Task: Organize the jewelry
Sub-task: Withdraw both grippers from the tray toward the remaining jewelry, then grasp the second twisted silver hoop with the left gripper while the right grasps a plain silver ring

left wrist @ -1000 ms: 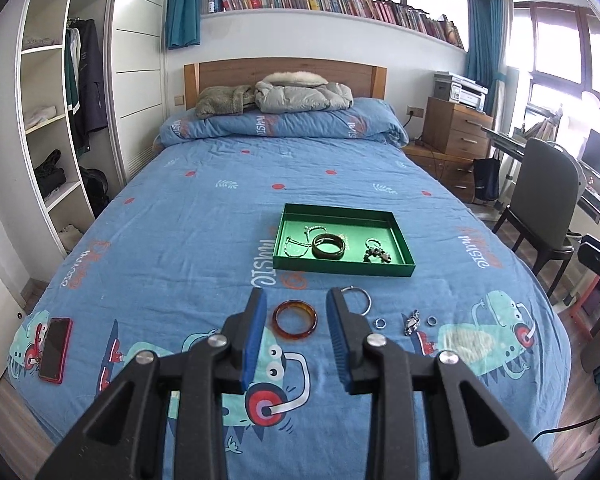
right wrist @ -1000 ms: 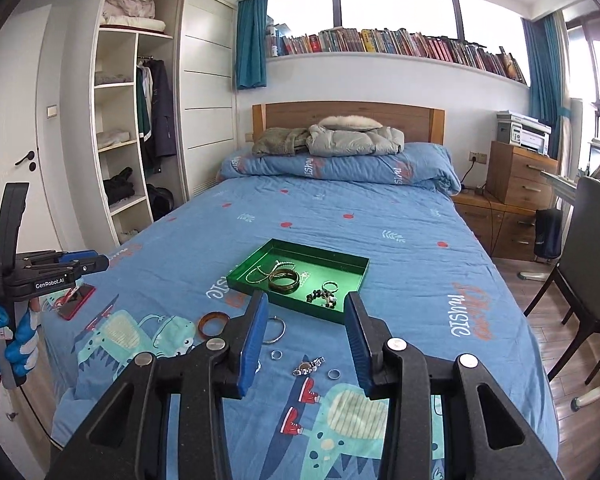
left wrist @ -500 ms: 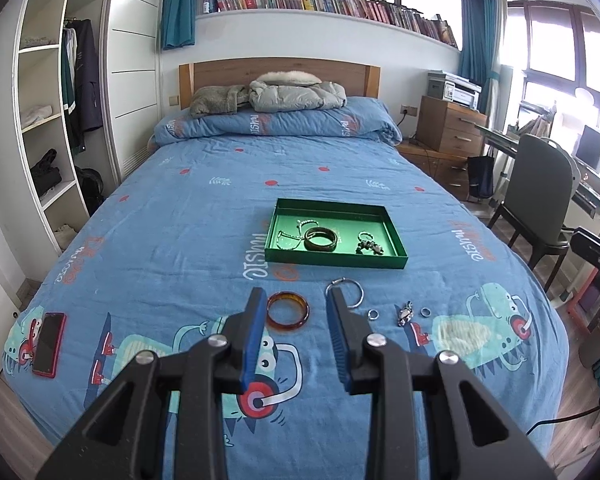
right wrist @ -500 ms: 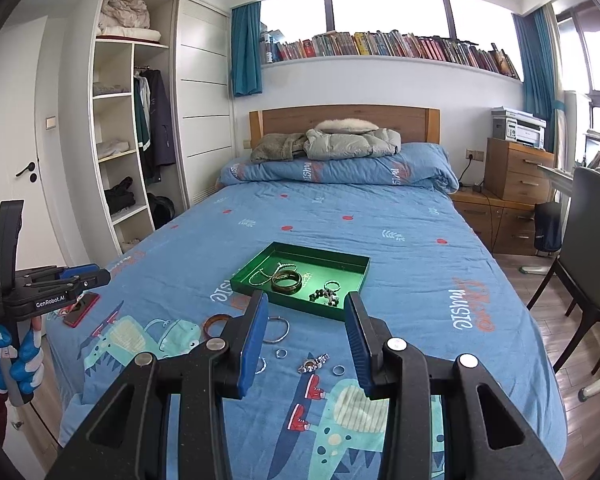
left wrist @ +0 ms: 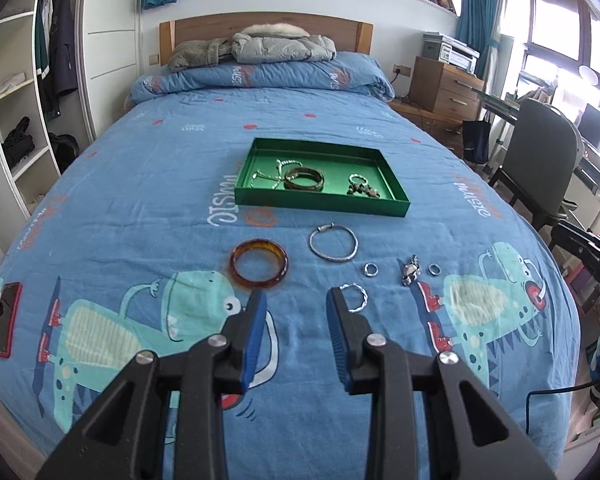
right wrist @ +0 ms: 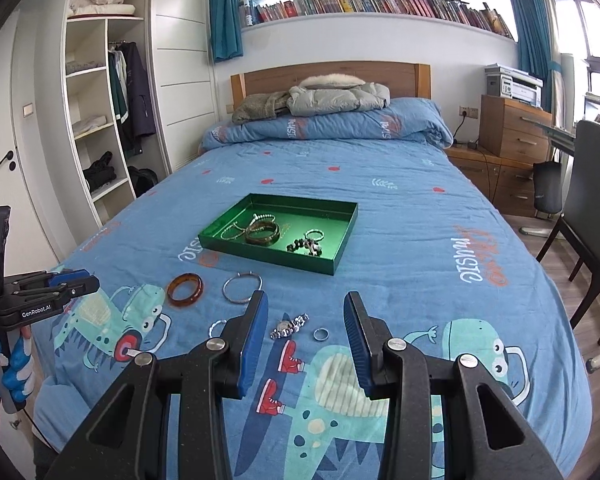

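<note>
Bedroom with a wide bed [left wrist: 148, 184] under a blue cover printed with cartoon dinosaurs, red dots and lettering. A green tray [left wrist: 380, 202] lies flat near the middle of the bed; inside it rest a dark bangle [left wrist: 304, 179], a thin chain beside it, and a small cluster of beads with a ring toward the right end. On the cover in front of the tray, loose pieces lie in a rough row: an amber bangle [left wrist: 259, 264], a silver bangle [left wrist: 333, 242] to its right, a small ring [left wrist: 370, 269], a silver charm [left wrist: 410, 273], another small ring [left wrist: 434, 269], and a twisted silver hoop [left wrist: 356, 298] closest to the foot. A red phone [left wrist: 6, 318] lies at the left edge of the bed. Two jackets are heaped against the wooden headboard [right wrist: 328, 72]; above it a long shelf of books [right wrist: 380, 2] runs under the windows, framed by teal curtains. White open shelving with hanging clothes stands at the left, a wooden dresser with a printer and a grey chair [left wrist: 540, 152] at the right. The left gripper [left wrist: 296, 300] hovers over the cover, jaws spread and empty, its right tip just beside the twisted hoop. The right gripper [right wrist: 306, 304] hovers likewise, jaws spread and empty above the charm.
</note>
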A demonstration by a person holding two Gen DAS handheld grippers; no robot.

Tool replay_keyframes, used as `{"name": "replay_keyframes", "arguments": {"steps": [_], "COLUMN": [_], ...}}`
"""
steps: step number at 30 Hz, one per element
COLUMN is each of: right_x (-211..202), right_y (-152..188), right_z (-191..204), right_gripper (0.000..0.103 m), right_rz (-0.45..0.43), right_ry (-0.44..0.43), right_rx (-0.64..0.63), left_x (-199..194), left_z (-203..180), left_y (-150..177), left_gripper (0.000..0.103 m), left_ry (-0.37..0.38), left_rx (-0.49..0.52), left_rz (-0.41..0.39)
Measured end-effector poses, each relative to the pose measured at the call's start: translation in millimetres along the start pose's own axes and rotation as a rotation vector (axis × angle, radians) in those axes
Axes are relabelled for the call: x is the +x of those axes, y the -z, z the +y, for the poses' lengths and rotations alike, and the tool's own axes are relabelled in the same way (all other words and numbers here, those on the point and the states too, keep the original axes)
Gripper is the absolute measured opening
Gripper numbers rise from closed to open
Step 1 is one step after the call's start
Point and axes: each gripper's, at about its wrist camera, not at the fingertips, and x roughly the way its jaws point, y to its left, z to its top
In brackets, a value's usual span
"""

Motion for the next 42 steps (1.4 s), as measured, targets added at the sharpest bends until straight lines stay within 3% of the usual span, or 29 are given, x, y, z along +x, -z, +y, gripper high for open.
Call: {"name": "replay_keyframes", "arguments": {"steps": [11, 16, 20, 28, 32, 42], "right_x": [101, 142, 169, 203, 210, 225], "right_y": [37, 47, 50, 53, 57, 54], "right_z": [-25, -25, -27, -25, -24, -24], "right_gripper": [0.039, 0.039, 0.037, 0.025, 0.025, 0.026], "right_rz": [0.203, 0.279, 0.319, 0.375, 0.396, 0.478], "right_ry": [-0.06, -0.101, -0.125, -0.129, -0.12, -0.1], "right_rx": [0.0, -0.033, -0.044, -0.07, -0.075, -0.065], "left_x": [112, 146, 167, 184, 189, 207], "left_z": [-30, -32, -32, -45, -53, -54], "left_y": [19, 13, 11, 12, 13, 5], "left_gripper": [0.029, 0.028, 0.021, 0.014, 0.013, 0.011], "left_ry": [0.118, 0.13, 0.129, 0.104, 0.083, 0.07], "left_rx": [0.043, 0.029, 0.027, 0.103, 0.169, 0.154], "left_rz": [0.197, 0.238, 0.273, 0.3, 0.31, 0.392]}}
